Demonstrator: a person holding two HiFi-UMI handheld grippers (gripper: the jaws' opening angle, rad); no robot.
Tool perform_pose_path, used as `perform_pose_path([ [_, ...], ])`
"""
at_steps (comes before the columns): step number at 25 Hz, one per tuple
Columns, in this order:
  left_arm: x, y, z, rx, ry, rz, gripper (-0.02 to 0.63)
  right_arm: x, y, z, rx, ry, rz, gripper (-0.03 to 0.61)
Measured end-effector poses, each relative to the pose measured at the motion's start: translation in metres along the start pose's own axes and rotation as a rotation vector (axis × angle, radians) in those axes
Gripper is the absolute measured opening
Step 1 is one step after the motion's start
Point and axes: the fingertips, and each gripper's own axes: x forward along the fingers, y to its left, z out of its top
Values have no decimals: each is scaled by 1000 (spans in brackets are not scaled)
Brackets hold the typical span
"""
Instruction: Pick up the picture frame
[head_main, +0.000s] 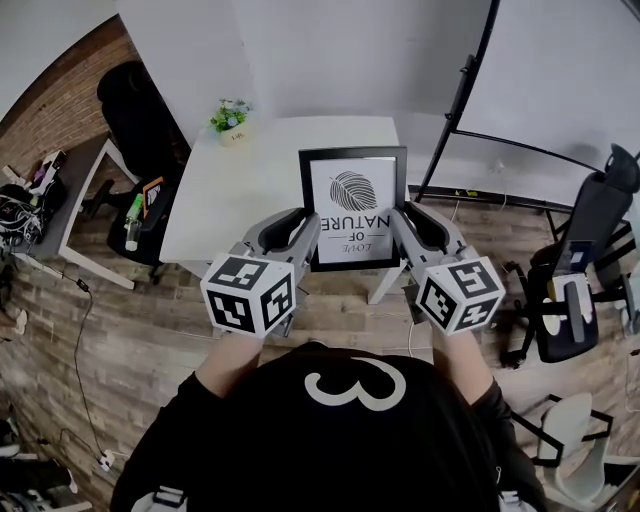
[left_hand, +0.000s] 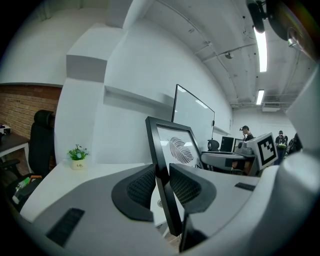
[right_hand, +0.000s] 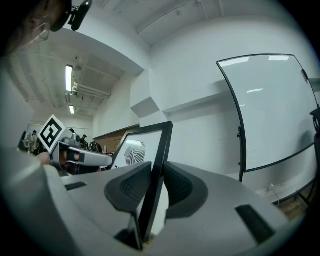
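The picture frame (head_main: 354, 205) is black with a white print of a leaf and lettering. It is held between both grippers over the near edge of the white table (head_main: 240, 175). My left gripper (head_main: 306, 228) is shut on the frame's left side. In the left gripper view its two pads clamp the black edge of the frame (left_hand: 161, 150) at the left gripper (left_hand: 161, 182). My right gripper (head_main: 402, 224) is shut on the right side. The right gripper view shows the frame (right_hand: 159, 150) pinched edge-on in the right gripper (right_hand: 155, 186). The frame stands tilted, print towards me.
A small potted plant (head_main: 231, 118) sits at the table's far left corner. A whiteboard on a stand (head_main: 560, 80) is at the right. Black office chairs stand at the left (head_main: 140, 115) and right (head_main: 585, 250). A side desk (head_main: 75, 195) with cables is far left.
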Motion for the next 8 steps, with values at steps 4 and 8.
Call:
perform_pose_path([
  [4,-2,-2,2,1,-2,7,97,-2,1,2,-1,-6,8,91],
  [8,-3,-3,4,3,-2,10,97,-3,1,6,3,-16,13,91],
])
